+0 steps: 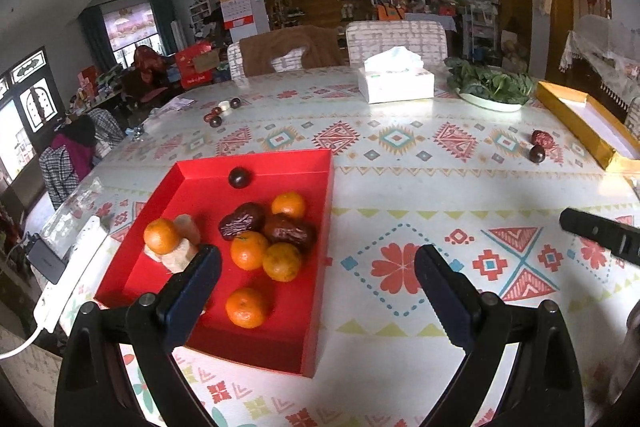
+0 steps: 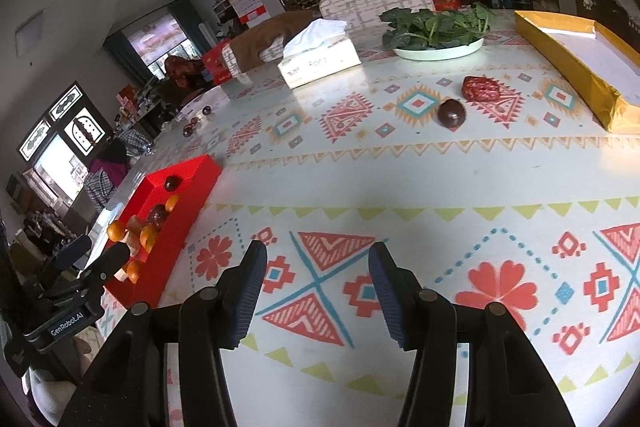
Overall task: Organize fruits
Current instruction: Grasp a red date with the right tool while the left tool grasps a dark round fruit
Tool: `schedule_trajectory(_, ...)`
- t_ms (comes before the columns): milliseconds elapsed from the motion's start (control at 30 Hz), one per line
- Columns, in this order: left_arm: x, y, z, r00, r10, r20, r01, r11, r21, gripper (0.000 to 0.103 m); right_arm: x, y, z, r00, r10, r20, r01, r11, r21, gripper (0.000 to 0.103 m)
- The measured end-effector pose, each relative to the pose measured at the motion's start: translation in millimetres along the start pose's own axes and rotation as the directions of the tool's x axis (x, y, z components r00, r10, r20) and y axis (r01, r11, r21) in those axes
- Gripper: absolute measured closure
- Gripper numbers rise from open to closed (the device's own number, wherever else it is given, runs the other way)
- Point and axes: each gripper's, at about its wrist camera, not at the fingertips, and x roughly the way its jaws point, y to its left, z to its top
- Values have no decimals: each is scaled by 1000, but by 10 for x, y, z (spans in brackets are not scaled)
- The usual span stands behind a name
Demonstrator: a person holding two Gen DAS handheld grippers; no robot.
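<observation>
A red tray (image 1: 320,211) on the patterned table holds several oranges (image 1: 248,250), two wrinkled red dates (image 1: 241,219), a dark round fruit (image 1: 239,177) and pale root pieces (image 1: 188,227). My left gripper (image 1: 318,267) is open just above the tray's near right corner, with nothing between its fingers. In the right wrist view a dark round fruit (image 2: 451,113) and a red date (image 2: 481,89) lie on the table beside a yellow tray (image 2: 560,55). My right gripper (image 2: 318,263) hovers open and empty over the tablecloth, well short of them. The red tray (image 2: 192,195) sits at its left.
A tissue box (image 1: 396,81) and a plate of leafy greens (image 1: 490,87) stand at the back. More small fruits (image 1: 222,111) lie far left on the table. A power strip (image 1: 68,267) lies left of the red tray. Chairs (image 1: 396,39) stand behind the table.
</observation>
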Motion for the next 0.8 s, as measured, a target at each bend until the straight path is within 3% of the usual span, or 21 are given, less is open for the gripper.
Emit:
schedule_trajectory(167, -47, 31, 12, 997, -73, 28, 74, 997, -27, 6, -247, -373, 206, 995, -86, 49, 84, 996, 43, 45)
schedule_trajectory(367, 10, -49, -7, 984, -175, 26, 175, 984, -29, 6, -381, -981, 570, 974, -216, 67, 207, 970, 126, 45)
schedule_trajectory(600, 23, -89, -4, 965, -263, 21, 263, 964, -33, 6, 195, -1271, 1105, 965, -263, 11, 261, 962, 77, 45)
schedule_trajectory(800, 73, -100, 23, 966, -257, 3, 257, 966, -20, 6, 705, -1398, 1441, 963, -264, -53, 266, 963, 38, 46)
